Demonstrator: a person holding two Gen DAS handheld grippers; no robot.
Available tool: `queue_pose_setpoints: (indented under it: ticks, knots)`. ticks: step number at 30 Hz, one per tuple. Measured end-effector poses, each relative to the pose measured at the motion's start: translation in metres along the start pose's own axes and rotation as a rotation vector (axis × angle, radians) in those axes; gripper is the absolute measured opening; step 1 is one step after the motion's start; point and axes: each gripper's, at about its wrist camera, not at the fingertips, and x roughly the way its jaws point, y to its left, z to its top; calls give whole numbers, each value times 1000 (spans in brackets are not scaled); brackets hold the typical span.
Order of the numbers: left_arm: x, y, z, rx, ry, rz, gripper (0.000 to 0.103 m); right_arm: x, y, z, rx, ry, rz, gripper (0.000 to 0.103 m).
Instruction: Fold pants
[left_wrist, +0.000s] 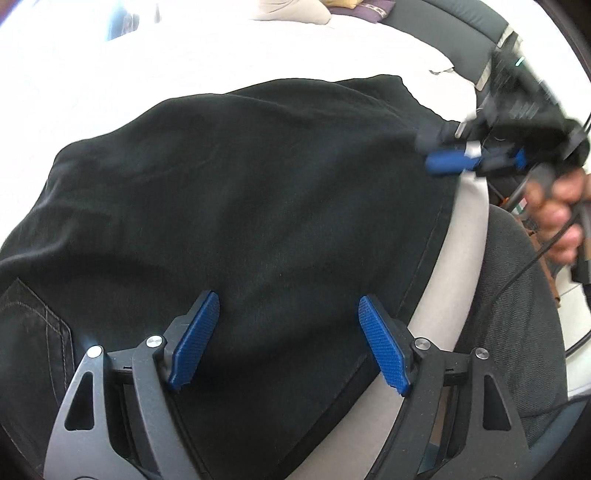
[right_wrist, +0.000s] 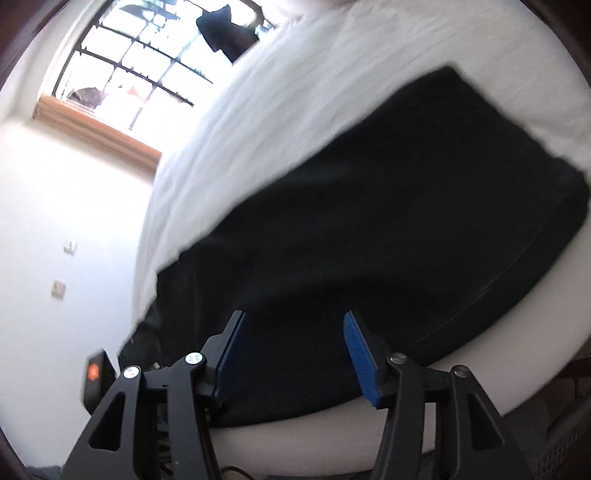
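The white sheeted bed (right_wrist: 295, 92) fills both views and carries the black cotton pants (left_wrist: 240, 192), which lie flat across its near edge, already doubled into a broad dark slab; in the right wrist view they run from 7 o'clock to 3 o'clock, and a stitched back pocket (left_wrist: 33, 325) shows at 8 o'clock in the left wrist view. The left gripper (left_wrist: 290, 341) hangs over the cloth at 6 o'clock with its 2 blue pads apart and nothing between them. The right gripper (right_wrist: 293, 356) also stands with its jaws apart over the near hem, pads clear of the fabric; in the left wrist view it appears blurred at 2 o'clock by the far end of the pants, with the person's hand (left_wrist: 561, 218) on its handle. No layer appears clamped by either tool, so the step in hand is judged to be a fresh grasp for the next fold. For a clean result, lower each gripper onto 1 corner of the same end, take all layers together, close fully before lifting, then carry both corners level so that the seam edge (left_wrist: 417, 280) stays straight and the fold lands square.
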Motion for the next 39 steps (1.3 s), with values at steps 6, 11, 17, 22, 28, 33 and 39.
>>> queue_pose_setpoints:
  ticks: [6,11,17,22,28,33,39]
  knots:
    - [-11,-14,-4,22,-9,35,77,-15,-43,-6,67,15,-52,21]
    - [-42,-19,18,13,-113,52,77,-62,-38,-25,68,-97,-79,66]
    - [-22,27,18,-124,-54,131,78,-47,-46,2,93,-127,-15,67]
    - [-24,43,16,-179,-55,131,77,-82,-119,0,328,-276,15,45]
    - [-33,39,30,-222,-115,112,78,-130,-144,-18,424,-417,-2,71]
    - [-38,53,19,-262,-92,86,78,-99,-151,-23,490,-387,28,71]
    - [-37,58,9,-282,-86,56,78,-127,-189,-9,562,-414,95,71]
